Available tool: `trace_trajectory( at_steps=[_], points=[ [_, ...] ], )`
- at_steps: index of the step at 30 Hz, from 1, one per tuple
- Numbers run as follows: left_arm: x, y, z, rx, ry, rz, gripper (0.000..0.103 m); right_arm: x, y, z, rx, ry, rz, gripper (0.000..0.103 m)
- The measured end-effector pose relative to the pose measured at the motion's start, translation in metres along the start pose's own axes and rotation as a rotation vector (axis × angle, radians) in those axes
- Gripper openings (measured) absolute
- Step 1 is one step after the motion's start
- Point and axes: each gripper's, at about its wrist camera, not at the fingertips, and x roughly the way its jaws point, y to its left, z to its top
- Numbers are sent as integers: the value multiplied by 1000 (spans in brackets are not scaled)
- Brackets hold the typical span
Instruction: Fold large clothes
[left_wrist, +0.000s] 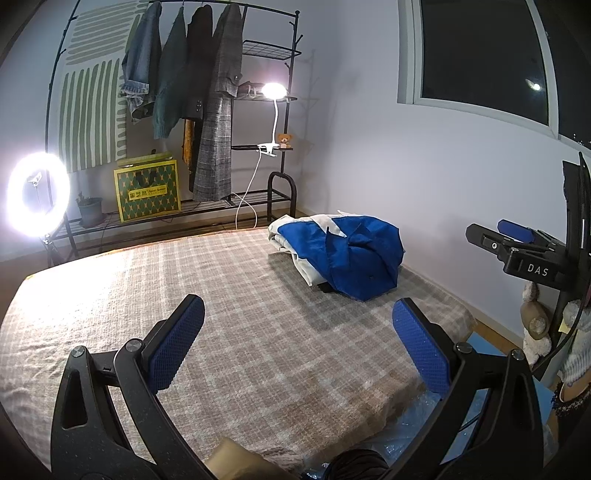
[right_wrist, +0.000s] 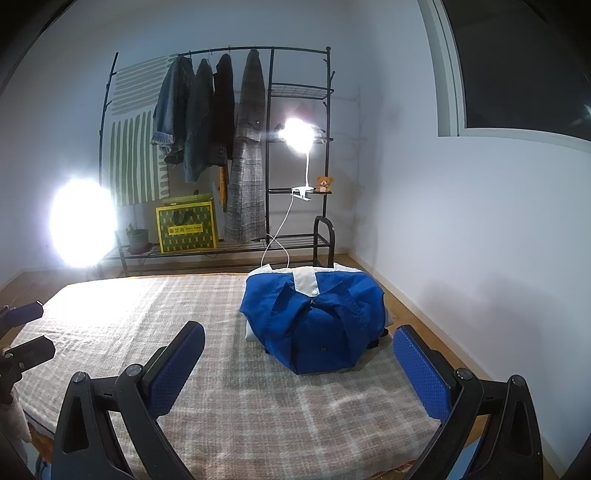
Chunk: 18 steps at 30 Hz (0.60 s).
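- Garment (right_wrist: 314, 325) is showing blue with white trim.
- Bedcover (left_wrist: 236, 332) is showing beige-and-white plaid.
- Pads (left_wrist: 177, 350) are showing blue.
- Bag (left_wrist: 147, 192) is showing yellow-green pattern.

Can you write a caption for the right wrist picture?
Open right gripper hovers over the plaid bed, facing a folded blue jacket.

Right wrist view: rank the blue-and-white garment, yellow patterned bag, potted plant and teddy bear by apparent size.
1. Blue-and-white garment, though it lies nearest the camera.
2. Yellow patterned bag.
3. Potted plant.
4. Teddy bear.
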Motion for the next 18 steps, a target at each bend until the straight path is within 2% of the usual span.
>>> trace_trajectory(
  at_steps=[18],
  points=[
    [0, -1, -2, 13, -9, 1, 103, 1, 3, -1, -8, 4, 4, 103]
  ],
)
